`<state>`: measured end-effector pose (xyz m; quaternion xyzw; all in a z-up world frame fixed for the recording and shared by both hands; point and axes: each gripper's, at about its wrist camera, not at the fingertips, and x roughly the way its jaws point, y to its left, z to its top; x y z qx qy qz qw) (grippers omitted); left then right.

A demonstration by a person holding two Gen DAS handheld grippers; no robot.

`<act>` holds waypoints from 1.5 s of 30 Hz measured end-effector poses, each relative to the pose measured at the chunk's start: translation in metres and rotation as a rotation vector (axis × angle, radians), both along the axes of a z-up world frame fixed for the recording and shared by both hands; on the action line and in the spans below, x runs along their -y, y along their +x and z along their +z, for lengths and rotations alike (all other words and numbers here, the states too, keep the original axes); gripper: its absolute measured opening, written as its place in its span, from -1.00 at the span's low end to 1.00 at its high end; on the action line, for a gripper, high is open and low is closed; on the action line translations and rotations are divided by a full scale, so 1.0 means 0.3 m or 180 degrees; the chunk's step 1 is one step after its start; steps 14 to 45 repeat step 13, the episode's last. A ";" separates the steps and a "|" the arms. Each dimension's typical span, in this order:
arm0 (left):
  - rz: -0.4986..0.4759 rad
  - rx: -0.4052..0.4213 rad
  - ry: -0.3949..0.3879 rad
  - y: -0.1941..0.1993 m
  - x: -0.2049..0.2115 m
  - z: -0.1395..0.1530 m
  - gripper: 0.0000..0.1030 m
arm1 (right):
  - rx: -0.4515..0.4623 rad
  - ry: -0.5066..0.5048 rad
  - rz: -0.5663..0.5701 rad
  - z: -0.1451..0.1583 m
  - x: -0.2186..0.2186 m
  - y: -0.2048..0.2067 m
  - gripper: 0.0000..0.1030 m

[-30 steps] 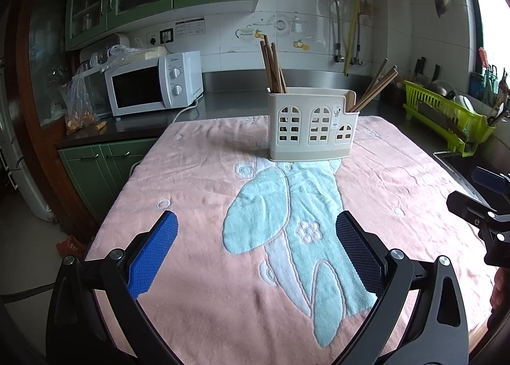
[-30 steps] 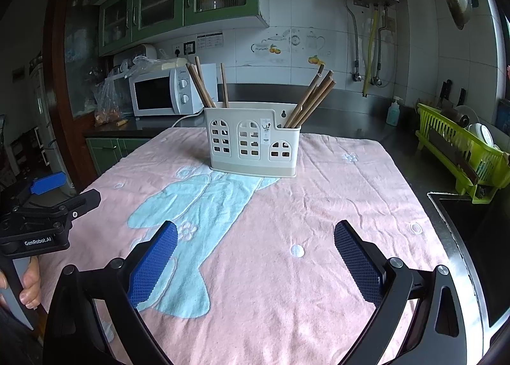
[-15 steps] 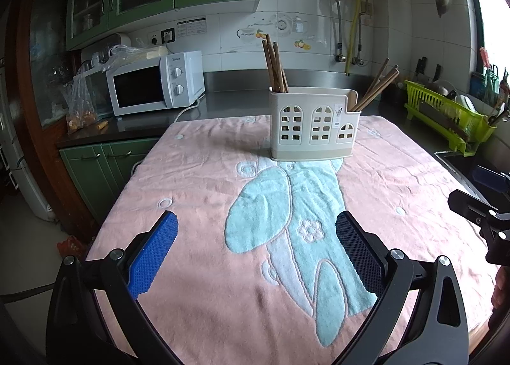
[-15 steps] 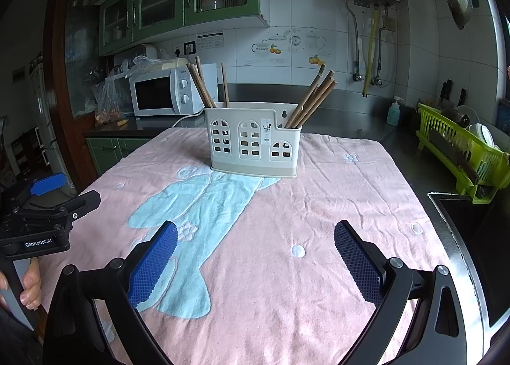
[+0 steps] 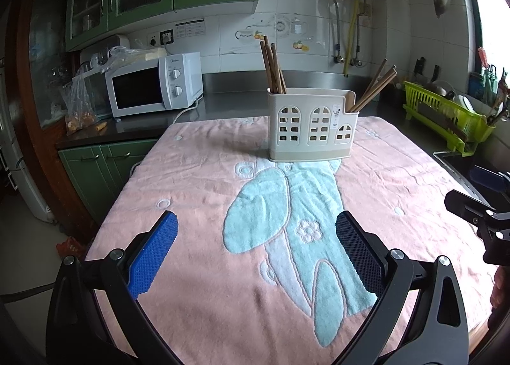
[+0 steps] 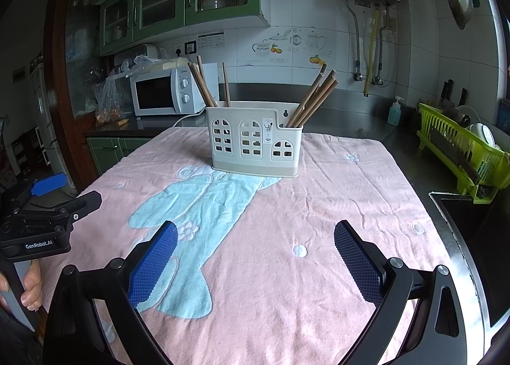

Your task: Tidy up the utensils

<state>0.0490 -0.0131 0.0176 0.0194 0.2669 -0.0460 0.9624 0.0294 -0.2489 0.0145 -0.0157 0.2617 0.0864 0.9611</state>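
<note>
Blue-padded left gripper (image 5: 256, 248) and right gripper (image 6: 255, 252) hover level over pink towel (image 6: 334, 205), jaws spread wide, holding nothing. Chopsticks (image 6: 310, 99) stand in cream holder (image 6: 255, 142) ahead, well apart.

Reads "GenRobot.AI" in white on the left gripper (image 6: 44, 225), near left; microwave (image 6: 165, 96) brand too small to read.

One utensil holder (image 6: 255, 142) is seen, and counts are given relative to it. Two bundles of wooden chopsticks (image 6: 207, 84) are held in it: three sticks at its left end, about four at its right end (image 6: 314, 100), the exact number being hard to tell. One microwave (image 6: 165, 94) is seen behind-left of it, one green dish rack (image 6: 462, 154) to its right, one pink towel (image 6: 334, 205) beneath it.
</note>
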 end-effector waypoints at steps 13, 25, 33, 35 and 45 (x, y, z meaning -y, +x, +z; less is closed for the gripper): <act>0.0005 -0.0059 0.0009 0.006 0.010 -0.012 0.91 | -0.0029 0.0009 -0.0024 -0.010 0.004 0.006 0.85; 0.0005 -0.0059 0.0009 0.006 0.010 -0.012 0.91 | -0.0029 0.0009 -0.0024 -0.010 0.004 0.006 0.85; 0.0005 -0.0059 0.0009 0.006 0.010 -0.012 0.91 | -0.0029 0.0009 -0.0024 -0.010 0.004 0.006 0.85; 0.0005 -0.0059 0.0009 0.006 0.010 -0.012 0.91 | -0.0029 0.0009 -0.0024 -0.010 0.004 0.006 0.85; 0.0005 -0.0059 0.0009 0.006 0.010 -0.012 0.91 | -0.0029 0.0009 -0.0024 -0.010 0.004 0.006 0.85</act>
